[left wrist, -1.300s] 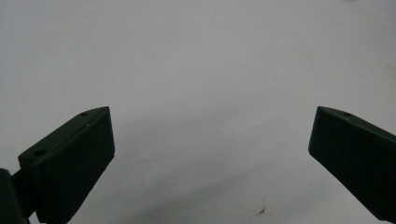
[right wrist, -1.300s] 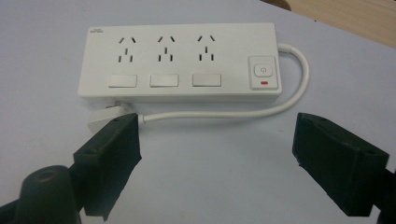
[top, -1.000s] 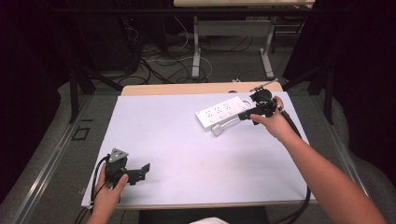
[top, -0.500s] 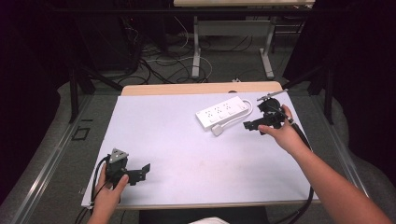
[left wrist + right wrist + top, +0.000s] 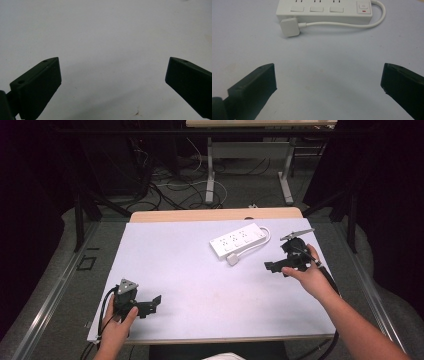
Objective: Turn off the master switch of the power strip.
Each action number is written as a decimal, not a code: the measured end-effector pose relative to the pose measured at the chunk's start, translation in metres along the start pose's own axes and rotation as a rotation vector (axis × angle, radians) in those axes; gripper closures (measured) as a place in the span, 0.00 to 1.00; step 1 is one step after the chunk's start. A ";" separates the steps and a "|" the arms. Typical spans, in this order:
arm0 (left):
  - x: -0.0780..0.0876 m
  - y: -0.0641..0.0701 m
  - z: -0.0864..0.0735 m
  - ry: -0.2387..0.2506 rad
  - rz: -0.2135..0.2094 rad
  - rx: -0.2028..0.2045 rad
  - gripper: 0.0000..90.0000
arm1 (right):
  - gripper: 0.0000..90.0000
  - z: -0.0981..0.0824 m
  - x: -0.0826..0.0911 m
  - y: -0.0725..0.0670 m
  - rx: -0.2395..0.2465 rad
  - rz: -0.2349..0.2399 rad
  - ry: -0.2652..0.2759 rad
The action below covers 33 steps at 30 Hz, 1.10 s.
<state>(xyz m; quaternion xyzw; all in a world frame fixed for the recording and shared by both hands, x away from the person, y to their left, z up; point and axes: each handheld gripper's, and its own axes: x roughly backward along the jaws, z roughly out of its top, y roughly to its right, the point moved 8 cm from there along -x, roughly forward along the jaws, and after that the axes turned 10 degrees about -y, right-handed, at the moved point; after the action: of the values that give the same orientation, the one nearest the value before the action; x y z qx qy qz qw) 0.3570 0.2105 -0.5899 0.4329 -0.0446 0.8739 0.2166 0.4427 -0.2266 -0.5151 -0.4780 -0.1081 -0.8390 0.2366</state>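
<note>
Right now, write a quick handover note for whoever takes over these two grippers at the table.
Left gripper: open, holding nothing, low over the near left of the white table.
Right gripper: open, holding nothing, apart from the power strip and facing it.
White power strip: lies flat at the far middle of the table; its cord loops round its right end and the plug lies on the table in front of it, touching nothing else.
Done: strip set down, free of both grippers.
Left: nothing visibly in hand; check whether the plug still needs handling.
</note>
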 end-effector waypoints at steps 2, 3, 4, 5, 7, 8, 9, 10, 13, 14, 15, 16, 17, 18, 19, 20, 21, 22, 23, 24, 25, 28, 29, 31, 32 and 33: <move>0.000 0.000 0.000 0.005 0.002 0.002 0.00 | 0.00 -0.004 0.002 -0.002 0.011 0.000 0.007; 0.000 0.000 0.000 0.006 0.002 0.003 0.00 | 0.00 -0.007 0.003 -0.003 0.015 -0.002 0.008; 0.000 0.000 0.000 0.007 0.002 0.003 0.00 | 0.00 -0.009 0.004 -0.004 0.022 -0.006 0.013; 0.000 0.000 0.000 0.007 0.002 0.004 0.00 | 0.00 -0.011 0.005 -0.005 0.029 -0.009 0.019; 0.000 0.000 0.000 0.008 0.002 0.004 0.00 | 0.00 -0.015 0.007 -0.008 0.027 -0.006 0.027; 0.000 0.000 0.000 0.008 0.002 0.004 0.00 | 0.00 -0.017 0.008 -0.008 0.028 -0.009 0.029; 0.000 0.000 0.000 0.008 0.003 0.004 0.00 | 0.00 -0.020 0.009 -0.010 0.026 0.000 0.028; 0.001 0.000 0.000 0.006 0.004 0.003 0.00 | 0.00 -0.022 0.010 -0.011 0.032 0.002 0.030; 0.001 0.000 0.001 0.015 0.004 0.011 0.00 | 0.00 -0.030 0.014 -0.013 0.031 0.006 0.041; 0.001 0.000 0.001 0.017 0.004 0.014 0.00 | 0.00 -0.033 0.015 -0.014 0.029 0.007 0.042; 0.001 0.000 0.001 0.015 0.004 0.016 0.00 | 0.00 -0.036 0.015 -0.015 0.027 0.007 0.048; 0.001 0.000 0.000 0.007 0.003 0.015 0.00 | 0.00 -0.039 0.016 -0.015 0.028 0.007 0.051; 0.002 0.000 0.000 0.007 0.004 0.015 0.00 | 0.00 -0.043 0.015 -0.016 0.018 0.014 0.052; 0.002 0.000 0.000 0.007 0.003 0.016 0.00 | 0.00 -0.047 0.015 -0.016 0.014 0.014 0.051; 0.002 0.000 0.000 0.007 0.003 0.015 0.00 | 0.00 -0.050 0.014 -0.016 0.011 0.019 0.050; 0.002 0.000 0.000 0.004 0.002 0.014 0.00 | 0.00 -0.054 0.014 -0.014 0.016 0.014 0.046; 0.002 0.001 0.000 0.005 0.001 0.014 0.00 | 0.00 -0.057 0.013 -0.014 0.008 0.018 0.049; 0.001 0.001 0.001 0.017 0.004 0.016 0.00 | 0.00 -0.061 0.013 -0.014 -0.003 0.019 0.045; 0.001 0.001 0.000 0.012 0.002 0.013 0.00 | 0.01 -0.064 0.013 -0.012 -0.006 0.018 0.043; 0.001 0.001 0.001 0.017 0.003 0.015 0.00 | 0.01 -0.067 0.012 -0.012 -0.013 0.019 0.046; 0.001 0.000 0.000 0.005 0.004 0.006 0.00 | 0.01 -0.070 0.012 -0.012 -0.017 0.020 0.049; 0.001 0.001 0.000 0.009 0.004 0.009 0.00 | 0.01 -0.078 0.012 -0.009 -0.025 0.016 0.053; 0.001 0.001 0.000 0.008 0.004 0.009 0.00 | 0.01 -0.080 0.013 -0.009 -0.032 0.012 0.060; 0.001 0.001 0.000 0.008 0.004 0.010 0.00 | 0.01 -0.085 0.013 -0.007 -0.043 0.012 0.068; 0.001 0.000 0.000 0.005 0.004 0.011 0.00 | 0.01 -0.088 0.013 -0.006 -0.051 0.012 0.073; 0.001 0.001 0.001 0.017 0.004 0.018 0.00 | 0.01 -0.091 0.012 -0.005 -0.057 0.014 0.077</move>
<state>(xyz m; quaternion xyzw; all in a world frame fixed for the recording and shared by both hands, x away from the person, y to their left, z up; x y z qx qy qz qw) 0.3567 0.2100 -0.5888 0.4276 -0.0356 0.8782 0.2114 0.3665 -0.2630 -0.5516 -0.4527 -0.0715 -0.8578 0.2327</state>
